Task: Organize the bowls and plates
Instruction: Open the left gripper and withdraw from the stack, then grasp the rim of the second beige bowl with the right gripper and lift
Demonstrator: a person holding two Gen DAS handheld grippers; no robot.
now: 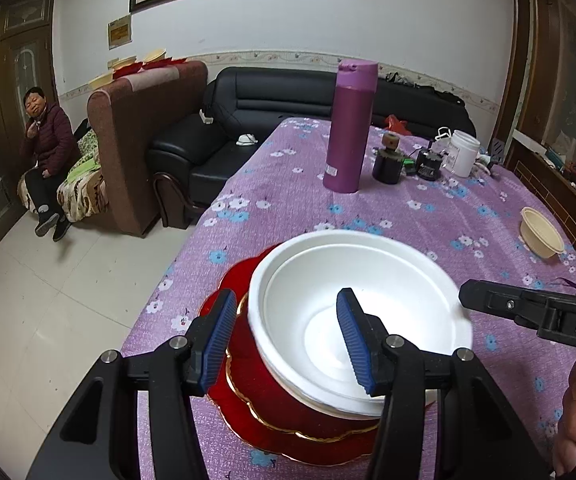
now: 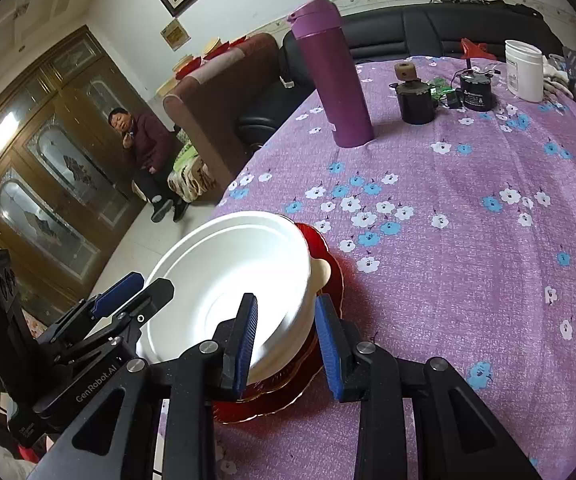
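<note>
A white foam bowl [image 1: 360, 312] sits on a stack of red gold-rimmed plates [image 1: 271, 400] near the table's left edge. My left gripper [image 1: 285, 340] straddles the bowl's near-left rim, one pad outside and one inside, neither pressing; it is open. In the right wrist view the same white bowl [image 2: 227, 280] rests on the red plates [image 2: 288, 396]. My right gripper [image 2: 288, 346] straddles its right rim with gaps on both sides, so it is open too. A cream tab [image 2: 322, 272] pokes out under the rim. A small cream bowl [image 1: 540, 236] lies at the far right.
A tall purple flask [image 1: 352, 128], two dark jars [image 1: 388, 160] and a white jar [image 1: 462, 152] stand further back on the flowered purple cloth [image 1: 408, 208]. The table's edge drops off on the left. A person [image 1: 47, 152] sits on a sofa beyond.
</note>
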